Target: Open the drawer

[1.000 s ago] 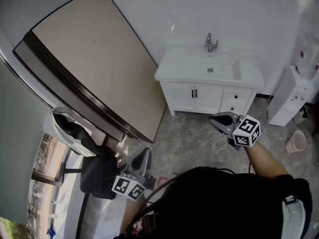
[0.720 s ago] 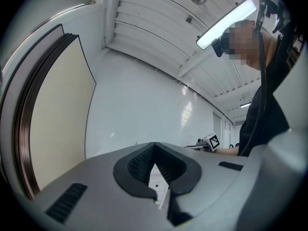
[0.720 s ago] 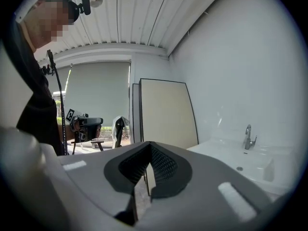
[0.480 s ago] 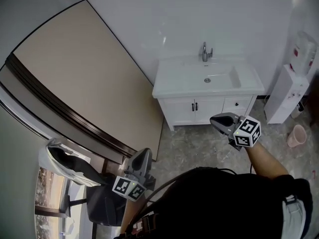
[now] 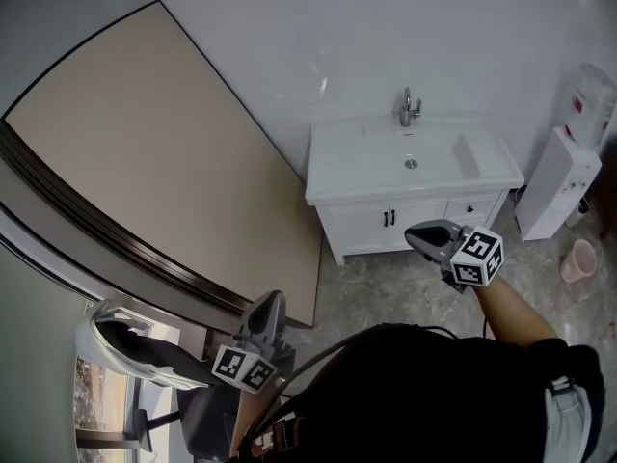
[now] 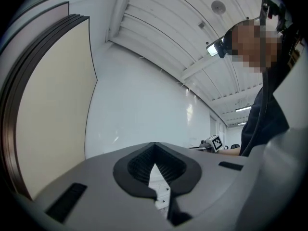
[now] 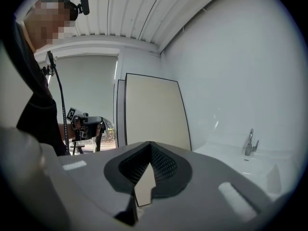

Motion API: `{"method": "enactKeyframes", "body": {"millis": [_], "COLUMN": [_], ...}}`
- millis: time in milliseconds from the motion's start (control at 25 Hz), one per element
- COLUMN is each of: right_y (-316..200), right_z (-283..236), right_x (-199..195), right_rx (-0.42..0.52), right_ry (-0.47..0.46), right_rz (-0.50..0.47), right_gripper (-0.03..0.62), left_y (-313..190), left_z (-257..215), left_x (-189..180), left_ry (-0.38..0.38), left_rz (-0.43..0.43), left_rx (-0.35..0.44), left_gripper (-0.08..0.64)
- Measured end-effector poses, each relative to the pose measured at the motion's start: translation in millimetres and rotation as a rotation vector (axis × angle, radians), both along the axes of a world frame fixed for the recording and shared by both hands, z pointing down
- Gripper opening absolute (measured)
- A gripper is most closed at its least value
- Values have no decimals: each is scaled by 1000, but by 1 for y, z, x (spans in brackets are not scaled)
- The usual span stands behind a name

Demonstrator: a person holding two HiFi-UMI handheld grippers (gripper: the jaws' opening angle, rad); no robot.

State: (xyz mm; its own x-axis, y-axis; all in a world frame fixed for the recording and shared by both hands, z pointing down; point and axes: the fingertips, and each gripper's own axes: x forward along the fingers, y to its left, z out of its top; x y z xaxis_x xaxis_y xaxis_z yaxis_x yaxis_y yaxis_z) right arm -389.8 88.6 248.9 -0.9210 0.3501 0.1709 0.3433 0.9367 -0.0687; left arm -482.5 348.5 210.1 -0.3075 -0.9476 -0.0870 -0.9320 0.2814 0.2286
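We have stepped nearer the white wooden vanity cabinet (image 5: 366,228) since a second ago. Its small white top drawer (image 5: 472,210), closed, lies just ahead and right of the right gripper (image 5: 415,234), untouched. That gripper and the left gripper (image 5: 274,300) both have their jaws pressed together, holding nothing.

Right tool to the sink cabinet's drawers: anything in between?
Nothing. The head view shows only floor between the right tool and the drawers; no obstacle stands there.
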Motion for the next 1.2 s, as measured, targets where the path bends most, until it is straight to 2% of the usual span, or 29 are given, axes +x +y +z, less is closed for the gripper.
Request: {"method": "enactKeyframes", "body": {"millis": [320,680,880,1200], "right_y": [-43,-146,-192,-251], "right_z": [17,23,17,20], "right_x": [-65,-156,-193,-240], "right_rx": [-25,-32,-12,-9], "right_ry": [10,18,8,10], "right_rz": [-39,-153,-215,-225], "right_gripper": [-2,-2,-2,-2], "left_y": [-38,-153,-208,-275], "left_z": [18,18,15,23], "left_x": [-56,-118,-143,-185], "left_ry": [25,30,23,32], "left_rz": [-41,-120,-152,-138], "left_rx": [-27,-18,-8,-15], "left_gripper": [-3,-3,-3,-3]}}
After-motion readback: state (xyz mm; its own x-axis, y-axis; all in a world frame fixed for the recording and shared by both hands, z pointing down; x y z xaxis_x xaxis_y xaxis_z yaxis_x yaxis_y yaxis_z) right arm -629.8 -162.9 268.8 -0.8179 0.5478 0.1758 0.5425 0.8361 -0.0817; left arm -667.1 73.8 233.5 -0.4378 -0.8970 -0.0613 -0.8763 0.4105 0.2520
